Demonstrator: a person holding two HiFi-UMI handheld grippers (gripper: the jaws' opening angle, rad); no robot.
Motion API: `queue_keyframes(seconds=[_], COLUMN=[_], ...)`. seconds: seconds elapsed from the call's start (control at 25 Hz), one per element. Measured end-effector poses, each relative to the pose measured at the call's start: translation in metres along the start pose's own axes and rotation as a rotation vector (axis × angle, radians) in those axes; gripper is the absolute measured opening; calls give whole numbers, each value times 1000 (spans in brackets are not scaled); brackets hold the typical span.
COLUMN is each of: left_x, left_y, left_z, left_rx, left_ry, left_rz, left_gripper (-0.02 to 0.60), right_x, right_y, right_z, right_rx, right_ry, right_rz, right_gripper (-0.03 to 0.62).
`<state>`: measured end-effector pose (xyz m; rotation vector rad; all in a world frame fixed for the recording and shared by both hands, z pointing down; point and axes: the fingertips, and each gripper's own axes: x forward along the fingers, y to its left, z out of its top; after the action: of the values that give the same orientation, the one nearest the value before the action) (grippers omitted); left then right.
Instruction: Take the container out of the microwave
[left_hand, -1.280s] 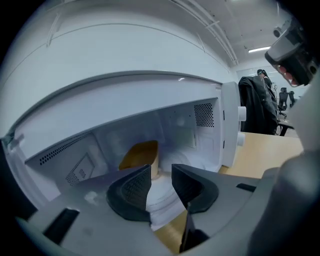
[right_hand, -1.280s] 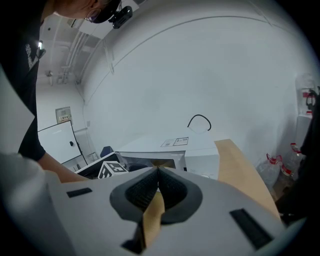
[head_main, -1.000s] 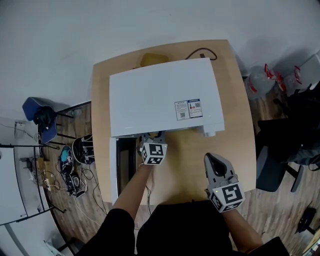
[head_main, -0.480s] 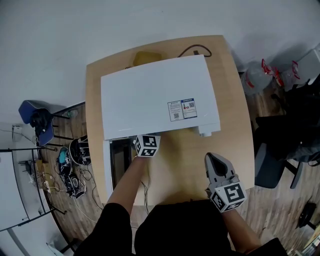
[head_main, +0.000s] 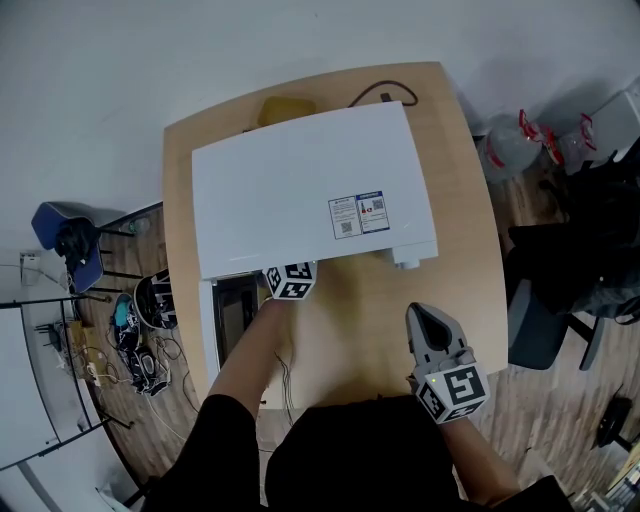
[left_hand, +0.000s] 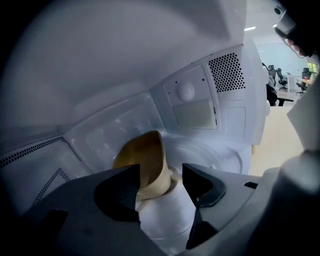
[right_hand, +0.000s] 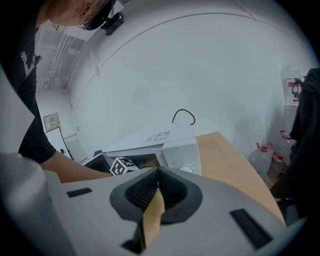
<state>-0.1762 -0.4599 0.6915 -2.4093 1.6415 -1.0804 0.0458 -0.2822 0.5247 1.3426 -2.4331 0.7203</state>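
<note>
Inside the microwave (left_hand: 200, 100), the tilted container (left_hand: 142, 160) lies just ahead of the left gripper (left_hand: 160, 175), nearer its left side, its fingers (left_hand: 202, 187) opening and not yet around it; the right gripper (right_hand: 157, 190), fingers pressed together, hangs well apart over the surface (right_hand: 225, 155).

Black short sleeves (head_main: 228, 445) here, black top (head_main: 350, 462) between them. The right gripper (head_main: 420, 316) is a pale grey shell, black ribbed pads (right_hand: 142, 192) at the tip, and at its rear a white cube (head_main: 452, 390) printed with black square markers.
</note>
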Motion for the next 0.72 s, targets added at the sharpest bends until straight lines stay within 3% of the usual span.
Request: queue_keyframes(seconds=[0.28, 0.52, 0.64, 0.72], left_x=[8, 7, 3, 1], left_y=[-1, 1, 5, 5], left_z=[-6, -5, -6, -8], left_rx=[48, 117, 113, 117], left_ry=[54, 43, 50, 61], left_rz=[29, 60, 80, 81], left_gripper=[241, 233, 136, 115], right_x=[-1, -3, -7, -10], right_y=[-5, -10, -11, -11], right_z=[0, 3, -2, -7], right_rx=[0, 4, 20, 30], right_ry=[-10, -26, -22, -14], right_rz=[-16, -40, -46, -49], right_gripper=[60, 60, 60, 60])
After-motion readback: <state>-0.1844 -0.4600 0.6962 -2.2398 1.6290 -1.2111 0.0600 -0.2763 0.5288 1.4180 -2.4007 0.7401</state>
